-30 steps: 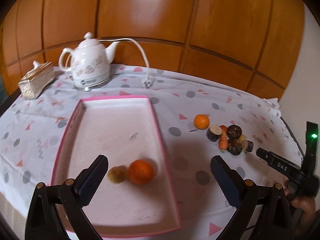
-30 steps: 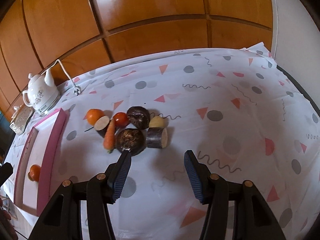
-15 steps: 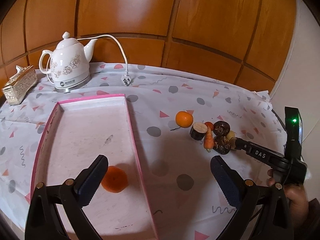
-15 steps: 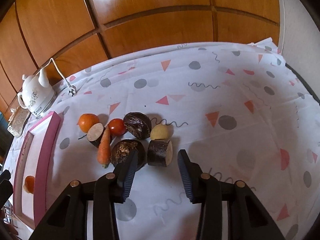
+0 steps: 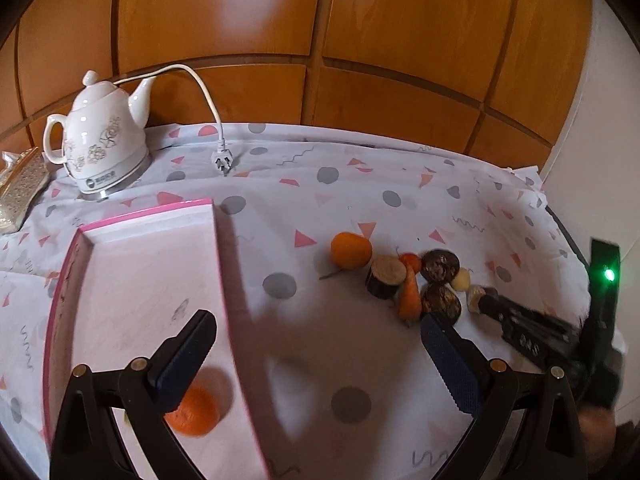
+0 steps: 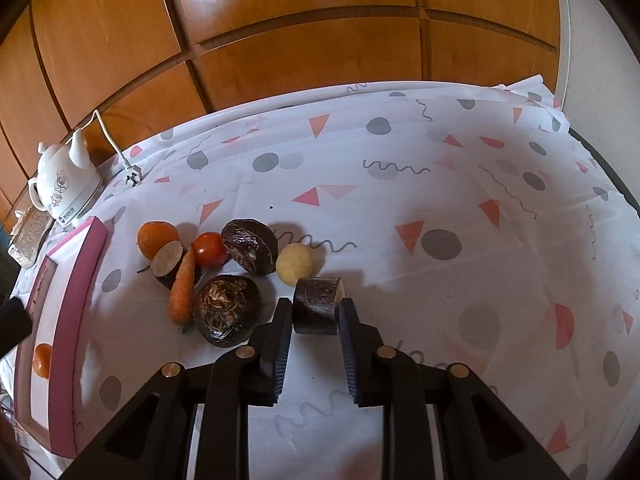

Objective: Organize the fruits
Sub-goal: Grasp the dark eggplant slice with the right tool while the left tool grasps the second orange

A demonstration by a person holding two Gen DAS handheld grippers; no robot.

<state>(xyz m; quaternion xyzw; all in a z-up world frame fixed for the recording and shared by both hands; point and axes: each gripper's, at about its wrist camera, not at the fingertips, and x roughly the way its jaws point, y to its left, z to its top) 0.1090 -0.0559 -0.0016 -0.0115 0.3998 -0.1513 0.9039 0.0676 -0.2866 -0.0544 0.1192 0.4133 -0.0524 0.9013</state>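
1. Two fingers of your right gripper (image 6: pixel 313 322) bracket the dark cut chunk (image 6: pixel 318 305), narrowed to its sides, though you cannot tell if they grip it.
2. It lies straight ahead, its long axis crosswise between the fingers.
3. Your left gripper (image 5: pixel 316 360) hangs wide and empty, farther off, above the pink tray (image 5: pixel 224 280) holding one orange (image 5: pixel 194 412).

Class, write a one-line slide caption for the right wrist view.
Right gripper closing around a dark cut vegetable chunk on the patterned tablecloth, produce clustered beside it.
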